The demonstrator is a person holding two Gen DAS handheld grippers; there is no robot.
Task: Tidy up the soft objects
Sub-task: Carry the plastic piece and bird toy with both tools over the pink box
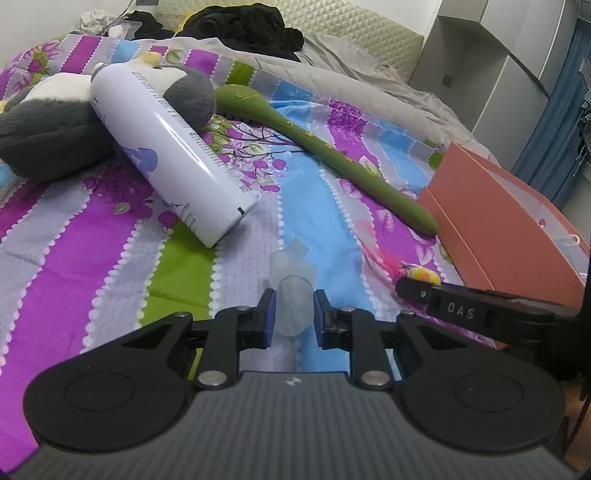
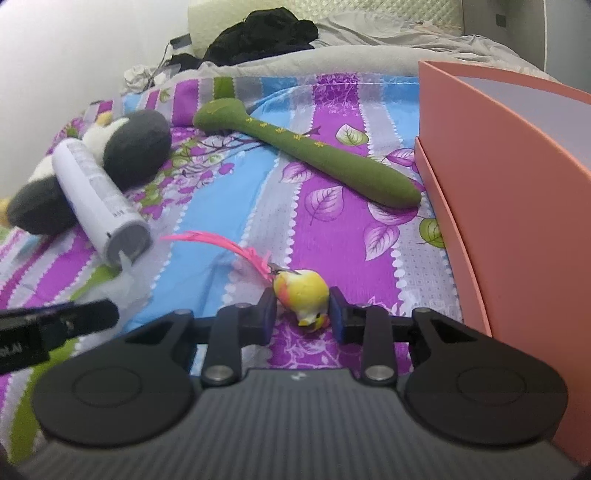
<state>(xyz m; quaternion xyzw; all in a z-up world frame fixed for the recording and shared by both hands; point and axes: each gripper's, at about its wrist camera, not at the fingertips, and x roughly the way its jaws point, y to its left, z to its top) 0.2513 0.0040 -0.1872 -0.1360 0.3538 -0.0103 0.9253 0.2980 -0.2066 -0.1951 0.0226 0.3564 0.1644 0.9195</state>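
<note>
My left gripper (image 1: 293, 314) is shut on a frosted translucent soft piece (image 1: 292, 291) just above the striped bedspread. My right gripper (image 2: 301, 312) is shut on a yellow toy bird (image 2: 303, 295) with a pink feather tail (image 2: 236, 247); the bird also shows in the left wrist view (image 1: 421, 274). A grey and white plush penguin (image 1: 48, 122) lies at the left, also seen in the right wrist view (image 2: 125, 151). A long green soft paddle (image 1: 332, 151) lies diagonally mid-bed, also seen in the right wrist view (image 2: 314, 158).
A white spray can (image 1: 166, 151) leans on the plush, also seen in the right wrist view (image 2: 96, 199). A salmon-pink open box (image 2: 517, 206) stands at the right, also in the left wrist view (image 1: 509, 218). Black clothes (image 1: 240, 26) and a grey blanket (image 1: 369, 81) lie at the back.
</note>
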